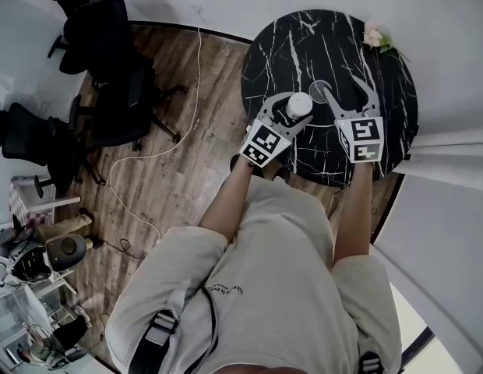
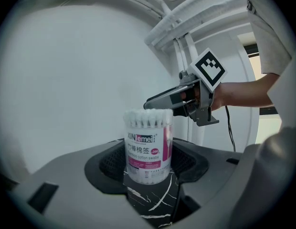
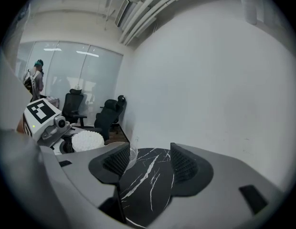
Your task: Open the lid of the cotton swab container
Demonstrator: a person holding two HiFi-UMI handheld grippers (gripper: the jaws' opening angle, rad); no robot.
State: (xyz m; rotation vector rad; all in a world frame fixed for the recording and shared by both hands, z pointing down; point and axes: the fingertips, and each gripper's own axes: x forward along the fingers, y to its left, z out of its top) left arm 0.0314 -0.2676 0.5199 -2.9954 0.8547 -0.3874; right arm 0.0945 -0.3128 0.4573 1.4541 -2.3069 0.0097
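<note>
The cotton swab container (image 1: 299,104) stands upright on the black marble table (image 1: 327,45), a clear tub with a pink label (image 2: 148,147). Its top is uncovered and the white swab tips show. My left gripper (image 1: 294,109) is shut on its sides, pads against the lower body (image 2: 149,168). A clear round lid (image 1: 320,89) lies by the left fingertip of my right gripper (image 1: 336,84). That gripper is open, with only the tabletop between its pads (image 3: 149,163); the lid (image 3: 132,155) shows just beyond the left pad.
A small pink flower (image 1: 376,37) sits at the table's far right edge. Black office chairs (image 1: 109,53) and a white cable (image 1: 179,131) are on the wooden floor to the left. A white wall lies beyond the table.
</note>
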